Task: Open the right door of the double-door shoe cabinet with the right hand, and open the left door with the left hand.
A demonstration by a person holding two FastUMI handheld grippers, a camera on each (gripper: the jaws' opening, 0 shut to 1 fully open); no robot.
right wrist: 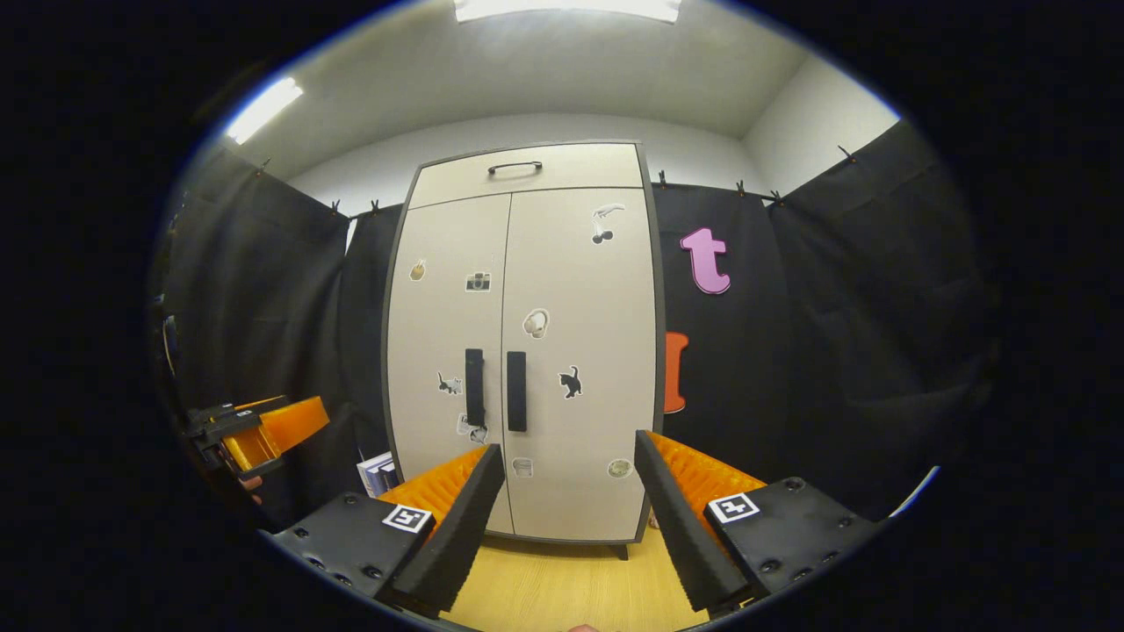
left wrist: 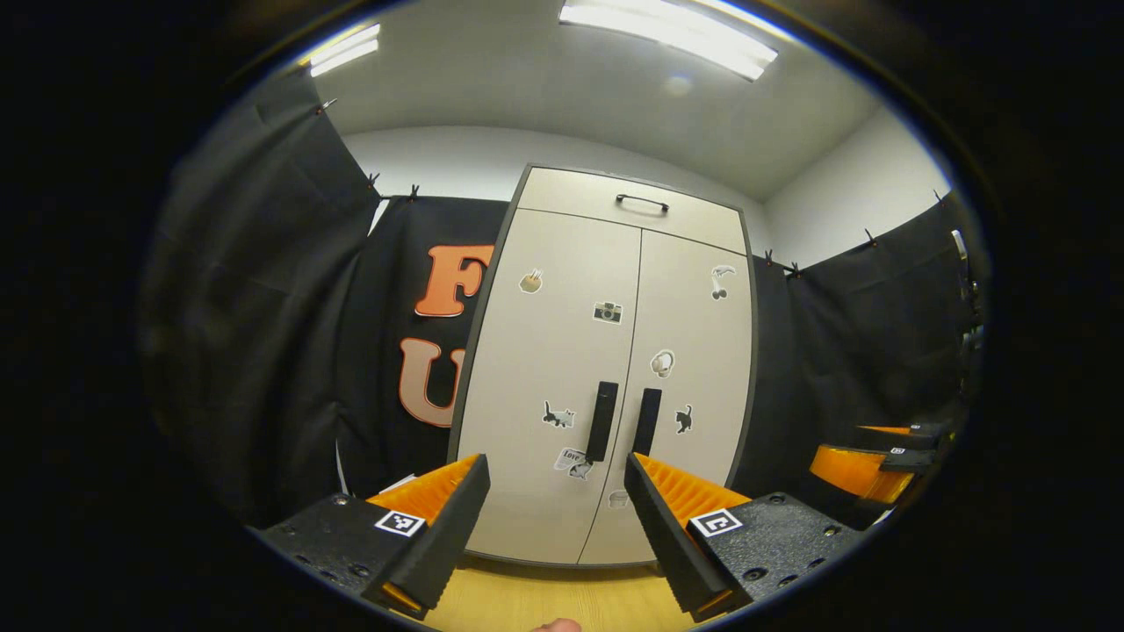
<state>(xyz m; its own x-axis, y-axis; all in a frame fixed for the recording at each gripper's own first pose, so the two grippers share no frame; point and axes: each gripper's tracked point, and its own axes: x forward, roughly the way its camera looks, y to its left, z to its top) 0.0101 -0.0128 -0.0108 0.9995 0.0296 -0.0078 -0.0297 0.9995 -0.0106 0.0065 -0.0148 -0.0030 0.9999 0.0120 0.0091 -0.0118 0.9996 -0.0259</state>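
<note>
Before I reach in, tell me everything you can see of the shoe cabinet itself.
The shoe cabinet stands upright on the wooden floor against the black cloth wall. It has pale, smooth panels in a dark frame. Both doors are shut. Two dark vertical handles flank the centre seam, and small stickers dot both doors. A top panel has a horizontal handle. Nothing touches it; both grippers are apart from it.

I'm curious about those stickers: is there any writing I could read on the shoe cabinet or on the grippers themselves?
"Love" (as far as it reads): on the paper-like sticker low on the left door; its remaining print is too small.
Other stickers, such as the camera sticker: pictures, no words.
Square markers on the left gripper and right gripper: patterns, no text.
</note>
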